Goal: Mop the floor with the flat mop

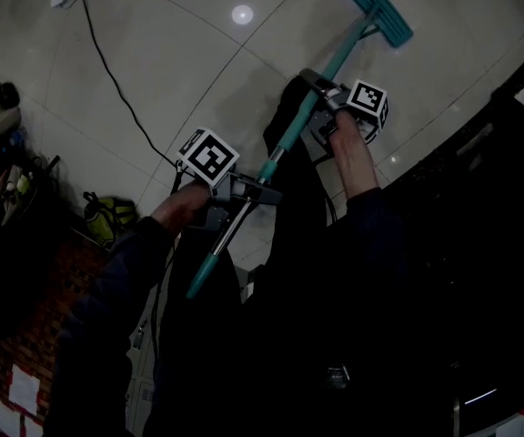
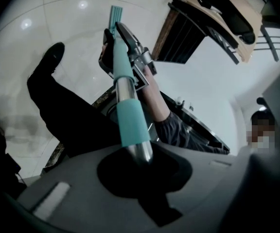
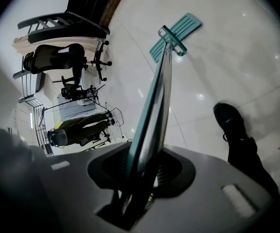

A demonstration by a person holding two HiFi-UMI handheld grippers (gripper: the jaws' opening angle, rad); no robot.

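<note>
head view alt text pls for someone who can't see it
The left hand-held gripper clamps a teal mop near the top end of its pole, and the right hand-held gripper clamps it further down. The mop head rests on a pale tiled floor, where a black cable trails at left.

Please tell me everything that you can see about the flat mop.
The flat mop has a teal rectangular head lying flat on the pale tiled floor, and a long pole, teal with a bare metal stretch. The pole slants up and away from the head. The right gripper clamps it lower down, the left gripper nearer its upper end.
</note>
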